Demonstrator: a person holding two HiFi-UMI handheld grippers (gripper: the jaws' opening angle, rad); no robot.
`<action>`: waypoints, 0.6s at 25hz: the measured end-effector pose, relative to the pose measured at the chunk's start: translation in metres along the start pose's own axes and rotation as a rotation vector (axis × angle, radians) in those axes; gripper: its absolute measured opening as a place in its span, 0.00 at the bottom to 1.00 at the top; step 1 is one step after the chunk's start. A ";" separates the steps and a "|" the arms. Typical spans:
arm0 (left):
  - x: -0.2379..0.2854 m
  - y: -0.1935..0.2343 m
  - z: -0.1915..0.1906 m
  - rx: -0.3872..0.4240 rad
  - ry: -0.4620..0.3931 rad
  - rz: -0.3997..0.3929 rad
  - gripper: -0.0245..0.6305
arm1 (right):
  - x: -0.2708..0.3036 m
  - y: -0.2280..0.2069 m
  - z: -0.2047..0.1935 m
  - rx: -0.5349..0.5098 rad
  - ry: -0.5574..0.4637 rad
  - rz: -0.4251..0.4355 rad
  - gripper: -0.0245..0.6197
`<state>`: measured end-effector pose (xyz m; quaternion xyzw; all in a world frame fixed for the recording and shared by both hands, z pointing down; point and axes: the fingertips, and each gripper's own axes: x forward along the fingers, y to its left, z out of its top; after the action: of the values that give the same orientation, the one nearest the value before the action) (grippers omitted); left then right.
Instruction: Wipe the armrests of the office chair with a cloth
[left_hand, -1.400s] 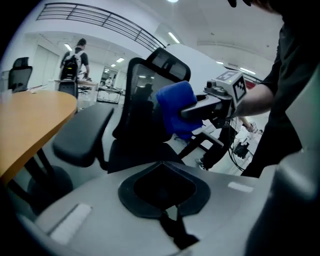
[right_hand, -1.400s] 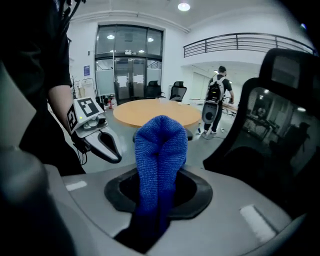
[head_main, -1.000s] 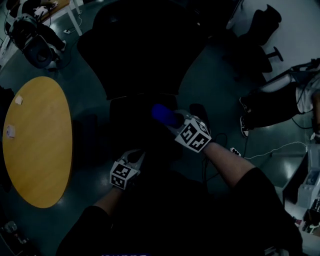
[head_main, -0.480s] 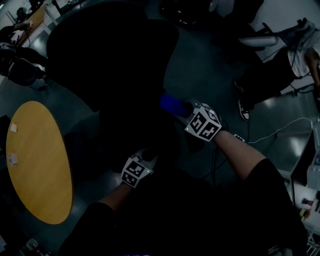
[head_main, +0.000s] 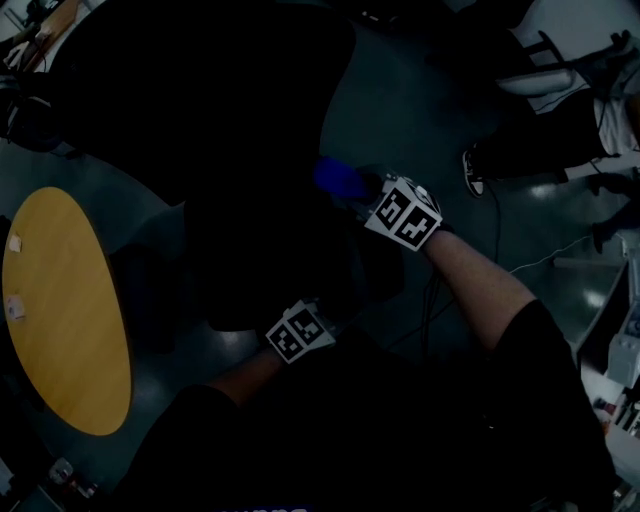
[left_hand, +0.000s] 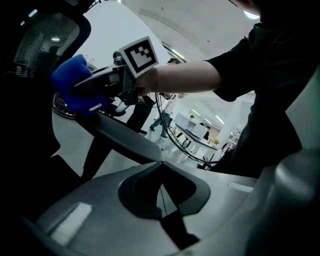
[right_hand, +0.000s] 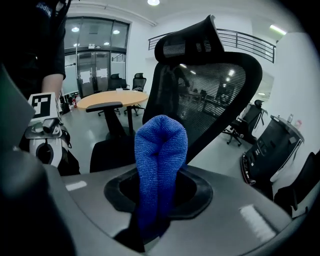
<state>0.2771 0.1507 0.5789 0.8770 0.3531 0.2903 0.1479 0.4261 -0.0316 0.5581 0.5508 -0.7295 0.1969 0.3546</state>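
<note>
Above the armrest (left_hand: 127, 139) of the chair (right_hand: 210, 85), my right gripper (head_main: 372, 200) clenched the cloth (right_hand: 159, 165). My left gripper (left_hand: 161, 192) was shut on nothing. Bunched so narrowly, the cloth might have missed much of the pad or pulled loose under hard dragging. Since a second earlier, the cloth stayed gripped and my left gripper edged rightward.

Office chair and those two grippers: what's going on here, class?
A person holds a gripper in each hand beside a black mesh-backed office chair. The right gripper is shut on a folded blue cloth, held just over one armrest; whether the cloth touches it can't be told. The left gripper is shut and empty.
</note>
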 end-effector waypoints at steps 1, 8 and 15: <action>0.004 -0.003 -0.001 0.002 0.004 -0.013 0.07 | 0.004 0.001 -0.002 -0.011 0.008 0.008 0.21; 0.025 -0.007 -0.002 -0.002 0.022 -0.052 0.07 | 0.024 0.005 -0.021 -0.018 0.060 0.040 0.21; 0.030 -0.003 -0.011 -0.035 0.020 -0.038 0.07 | 0.026 0.017 -0.019 0.007 0.048 0.037 0.21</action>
<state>0.2859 0.1742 0.5983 0.8646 0.3658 0.3023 0.1653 0.4118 -0.0303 0.5920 0.5338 -0.7300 0.2191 0.3663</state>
